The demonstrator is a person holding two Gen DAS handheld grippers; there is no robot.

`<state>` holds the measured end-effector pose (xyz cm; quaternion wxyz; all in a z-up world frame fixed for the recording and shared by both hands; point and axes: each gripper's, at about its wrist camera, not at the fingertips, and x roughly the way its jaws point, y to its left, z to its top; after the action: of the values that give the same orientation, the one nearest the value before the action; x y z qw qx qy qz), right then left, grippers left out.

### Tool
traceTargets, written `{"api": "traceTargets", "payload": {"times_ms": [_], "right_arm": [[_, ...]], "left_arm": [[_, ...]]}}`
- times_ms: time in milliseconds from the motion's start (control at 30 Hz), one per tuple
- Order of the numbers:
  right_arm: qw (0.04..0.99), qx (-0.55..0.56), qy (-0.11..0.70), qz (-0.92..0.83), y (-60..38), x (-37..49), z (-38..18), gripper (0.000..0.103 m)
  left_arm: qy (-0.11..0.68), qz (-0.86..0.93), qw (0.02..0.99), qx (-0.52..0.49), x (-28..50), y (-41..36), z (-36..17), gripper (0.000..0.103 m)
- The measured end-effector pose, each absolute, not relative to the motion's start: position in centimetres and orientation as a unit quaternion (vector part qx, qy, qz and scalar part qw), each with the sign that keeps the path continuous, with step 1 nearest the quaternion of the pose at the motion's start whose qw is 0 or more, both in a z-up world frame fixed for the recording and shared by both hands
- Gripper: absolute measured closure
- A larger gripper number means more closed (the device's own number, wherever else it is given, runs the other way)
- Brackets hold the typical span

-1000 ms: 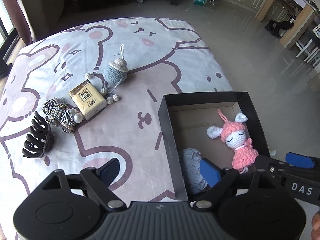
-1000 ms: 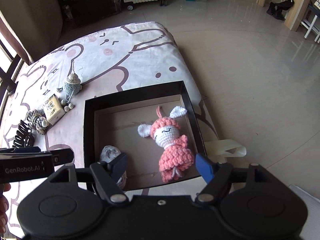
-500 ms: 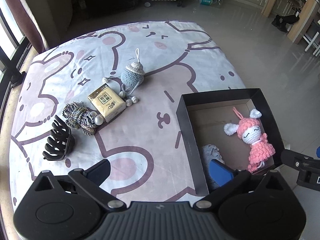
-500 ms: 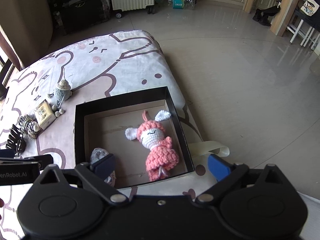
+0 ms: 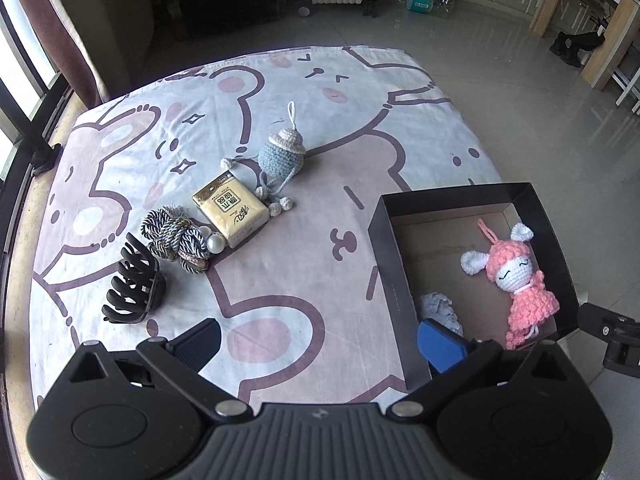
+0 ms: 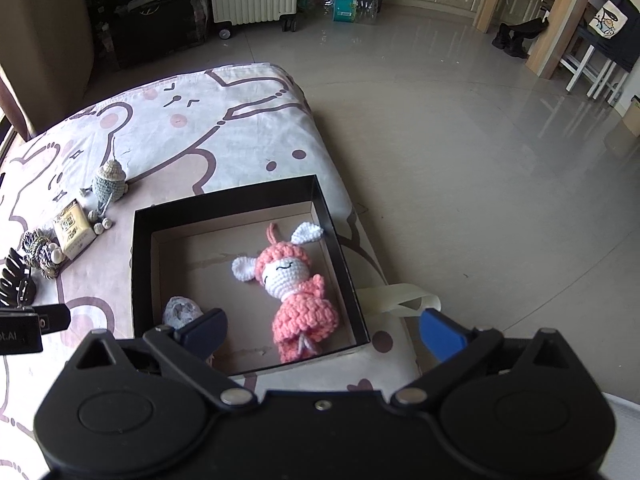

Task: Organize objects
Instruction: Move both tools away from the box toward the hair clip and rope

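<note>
Bed (image 5: 360,128) first: your black box (image 5: 390,280) sits at its right edge with the pink doll (image 5: 516,280) already inside. The tissue pack (image 5: 231,210), long axis diagonal, lies up-left of your left gripper (image 5: 318,342), the nearer one. Left gripper is wide open and empty; right gripper (image 6: 322,332) is finishing opening, holding nothing.

The box (image 5: 390,264) sat on the bed (image 5: 280,280) near its right edge. Inside it, the doll (image 5: 516,280) lay toward the right wall and a small knitted item (image 5: 438,306) lay in the near left corner. Left of the box, on the bed, lay a knitted pendant (image 5: 282,156), a tissue pack (image 5: 231,209), a cord bundle (image 5: 176,236) and a hair claw (image 5: 134,286), in a diagonal row from far to near.
</note>
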<state>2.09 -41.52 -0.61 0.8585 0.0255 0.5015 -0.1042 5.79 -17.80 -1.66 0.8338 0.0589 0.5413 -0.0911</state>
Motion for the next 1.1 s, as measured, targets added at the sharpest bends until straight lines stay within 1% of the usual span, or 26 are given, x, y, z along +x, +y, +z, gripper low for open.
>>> {"api": "traceTargets", "payload": {"times_ms": [633, 1100], "right_arm": [[0.856, 0.022, 0.507, -0.105, -41.5, 2.4, -1.6, 0.000], [0.865, 0.000, 0.498, -0.066, -36.8, 4.7, -1.5, 0.000]], "left_arm": [[0.545, -0.085, 0.833, 0.043, 6.1, -16.8, -2.3, 0.000], [0.546, -0.048, 0.836, 0.025, 7.4, -11.9, -2.9, 0.000]]}}
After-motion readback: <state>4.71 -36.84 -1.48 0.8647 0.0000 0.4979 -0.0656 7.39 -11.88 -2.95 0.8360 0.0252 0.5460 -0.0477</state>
